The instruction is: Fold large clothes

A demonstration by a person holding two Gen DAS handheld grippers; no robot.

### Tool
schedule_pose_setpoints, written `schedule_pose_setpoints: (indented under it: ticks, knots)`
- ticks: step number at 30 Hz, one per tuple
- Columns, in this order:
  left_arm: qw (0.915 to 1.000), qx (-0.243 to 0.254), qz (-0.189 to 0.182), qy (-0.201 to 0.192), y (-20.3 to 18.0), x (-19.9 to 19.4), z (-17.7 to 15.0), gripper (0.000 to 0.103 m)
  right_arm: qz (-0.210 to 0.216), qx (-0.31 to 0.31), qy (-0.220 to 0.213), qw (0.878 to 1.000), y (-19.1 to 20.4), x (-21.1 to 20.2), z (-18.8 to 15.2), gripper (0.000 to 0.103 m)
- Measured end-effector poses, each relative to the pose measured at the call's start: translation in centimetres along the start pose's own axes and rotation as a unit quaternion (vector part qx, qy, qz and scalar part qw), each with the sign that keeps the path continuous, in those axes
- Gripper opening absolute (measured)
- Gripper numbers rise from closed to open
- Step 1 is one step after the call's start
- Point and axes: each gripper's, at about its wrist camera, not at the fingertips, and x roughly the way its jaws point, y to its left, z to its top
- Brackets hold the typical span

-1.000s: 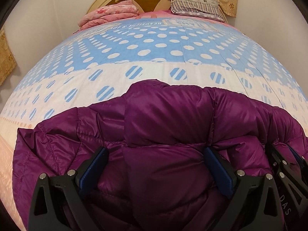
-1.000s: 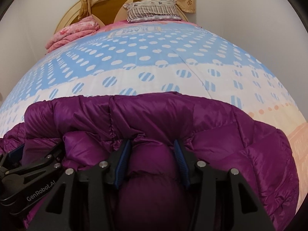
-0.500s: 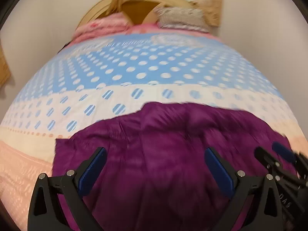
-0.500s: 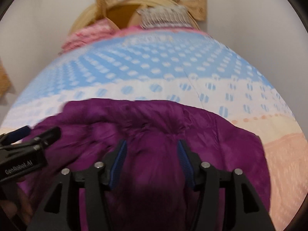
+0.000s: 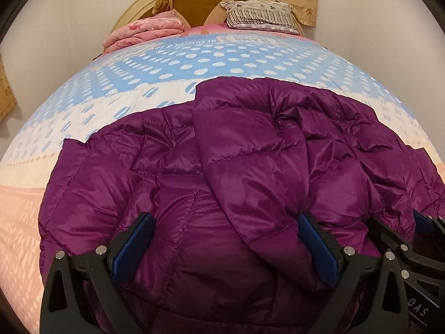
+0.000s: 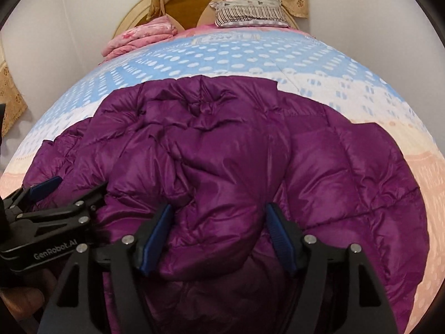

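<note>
A purple quilted down jacket [image 5: 250, 153] [image 6: 222, 144] lies spread on the dotted blue-and-white bedspread [image 5: 194, 66], with one flap folded over its middle. My left gripper [image 5: 225, 247] stands wide open over the jacket's near edge, puffed fabric bulging between its blue pads [image 5: 133, 245]. To its right is my right gripper [image 6: 219, 233]. Its jaws are opening, with a fold of the jacket still between the pads [image 6: 281, 236]. Each wrist view catches the other gripper at its side: the right [image 5: 403, 228], the left [image 6: 69, 188].
At the head of the bed a folded pink blanket [image 5: 144, 30] and a striped pillow [image 5: 258, 14] lie against a round wooden headboard [image 5: 194, 2]. Plain walls flank the bed. Part of a hand [image 6: 19, 300] shows at the lower left of the right wrist view.
The jacket now lies further up the bed with a flap folded across it. The right gripper's jaws have widened off the fold they pinched. Both grippers have drawn back.
</note>
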Motion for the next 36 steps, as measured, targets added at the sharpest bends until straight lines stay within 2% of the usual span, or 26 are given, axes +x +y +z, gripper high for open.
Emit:
schedule_pose_setpoints:
  ticks: [27, 31, 33, 36]
  knots:
    - [1.0, -0.003, 0.005, -0.002, -0.1, 0.2, -0.2, 0.102, -0.027, -0.013, 0.002, 1.0, 0.9, 0.2, -0.3, 0.075]
    - [0.9999, -0.004, -0.003, 0.013, 0.2, 0.4, 0.5, 0.102, -0.024, -0.012, 0.013, 1.0, 0.7, 0.1, 0.3, 0.077]
    - [0.9998, -0.009, -0.014, 0.007, 1.1, -1.2, 1.0, 0.102, -0.017, -0.004, 0.019, 1.0, 0.3, -1.5, 0.5, 0.076]
    - [0.9984, -0.016, -0.047, -0.028, 3.0, -6.8, 1.1, 0.102, 0.002, -0.004, 0.001, 1.0, -0.6, -6.3, -0.2, 0.077]
